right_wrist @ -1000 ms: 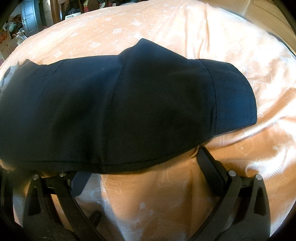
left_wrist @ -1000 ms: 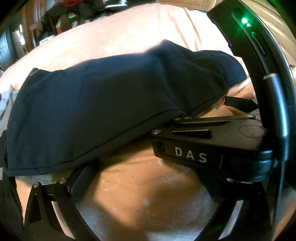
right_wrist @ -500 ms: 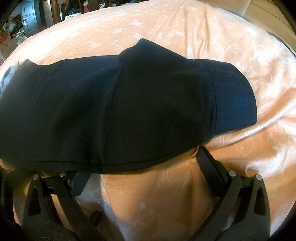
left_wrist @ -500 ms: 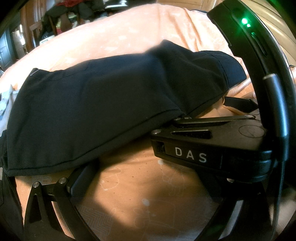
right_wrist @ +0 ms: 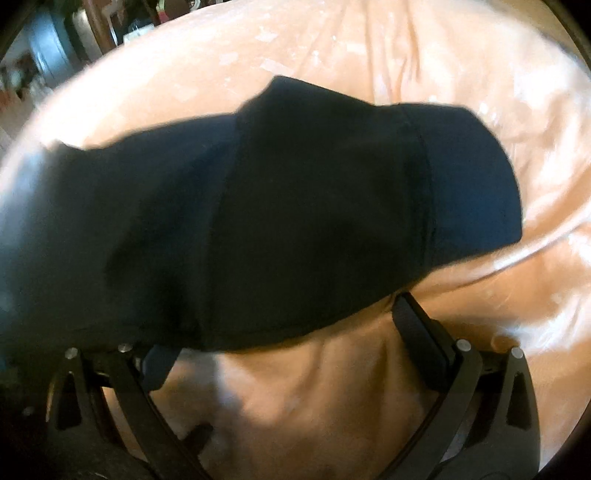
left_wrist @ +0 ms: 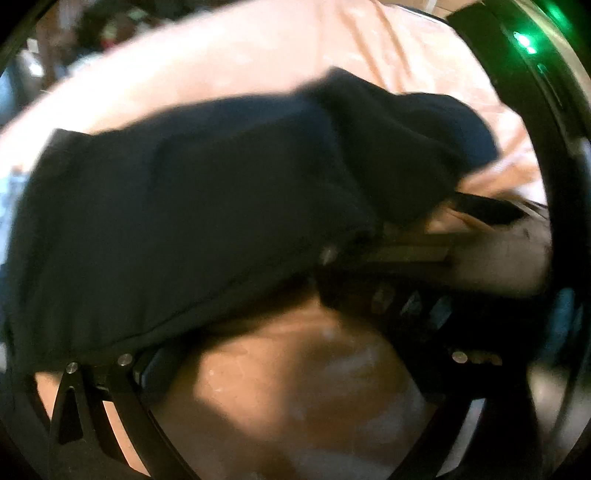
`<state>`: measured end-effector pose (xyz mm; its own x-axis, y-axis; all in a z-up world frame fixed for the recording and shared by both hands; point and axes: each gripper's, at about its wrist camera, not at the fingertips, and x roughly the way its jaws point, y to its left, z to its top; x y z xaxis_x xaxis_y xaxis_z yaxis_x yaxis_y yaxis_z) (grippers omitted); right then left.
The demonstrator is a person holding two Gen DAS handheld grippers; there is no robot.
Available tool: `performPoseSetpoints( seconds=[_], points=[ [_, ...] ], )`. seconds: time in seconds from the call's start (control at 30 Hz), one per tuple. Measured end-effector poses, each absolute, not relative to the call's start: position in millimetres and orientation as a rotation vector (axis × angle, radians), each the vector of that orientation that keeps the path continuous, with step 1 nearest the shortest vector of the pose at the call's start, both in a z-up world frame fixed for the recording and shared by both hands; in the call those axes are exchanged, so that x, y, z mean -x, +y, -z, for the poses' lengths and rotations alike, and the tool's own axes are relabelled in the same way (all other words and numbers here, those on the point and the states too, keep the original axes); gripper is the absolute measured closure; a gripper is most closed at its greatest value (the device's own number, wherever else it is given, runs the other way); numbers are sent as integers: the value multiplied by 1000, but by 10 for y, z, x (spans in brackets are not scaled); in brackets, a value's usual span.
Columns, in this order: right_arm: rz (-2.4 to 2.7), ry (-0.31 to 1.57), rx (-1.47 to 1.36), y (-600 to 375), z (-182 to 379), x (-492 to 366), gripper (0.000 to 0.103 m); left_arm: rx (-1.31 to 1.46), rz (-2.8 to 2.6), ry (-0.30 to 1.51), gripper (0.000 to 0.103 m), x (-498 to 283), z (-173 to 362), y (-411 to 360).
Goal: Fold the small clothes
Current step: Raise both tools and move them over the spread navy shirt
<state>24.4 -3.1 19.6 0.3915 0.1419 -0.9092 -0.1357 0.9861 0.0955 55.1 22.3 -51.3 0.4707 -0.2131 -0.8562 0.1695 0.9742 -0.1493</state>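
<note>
A peach bedsheet [right_wrist: 424, 66] with a faint white print is spread wrinkled over the bed. Dark furniture [right_wrist: 55, 51] and blurred clutter [left_wrist: 103, 29] are seen beyond its far edge.

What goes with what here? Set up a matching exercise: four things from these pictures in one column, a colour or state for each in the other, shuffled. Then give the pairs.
Column 1
1. garment
2. bedsheet
3. indicator light
4. right gripper

Column 2
A. peach with a pale print
B. open, fingers spread at the near edge of the cloth
C. dark navy, lying on the bed
D. green

Pairs: 1-C, 2-A, 3-D, 4-B
</note>
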Motion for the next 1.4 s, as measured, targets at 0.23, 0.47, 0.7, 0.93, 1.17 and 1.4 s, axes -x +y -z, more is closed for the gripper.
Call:
performPoseSetpoints(
  seconds=[0.23,0.47,0.7,0.93,1.17,1.4],
  points=[
    [-214,846,-464,-218,-819,288,0,12,529,1129,0,-239,185,635],
    [-249,627,-297,372,-1648,1191,0,53,598,905,0,511,-531,1490],
    [-333,423,-76,809,-2752,2283,0,182,513,621,0,1264,-1730,3071],
    [-209,-138,-21,1173,-3618,3400,0,308,333,88,0,2400,-3143,4637],
    [-276,83,90,1778,-3351,3275,0,398,212,-60,0,3147,-2932,5729],
    [-359,283,119,2068,-2971,3113,0,342,157,197,0,2970,-2127,5963]
  ],
)
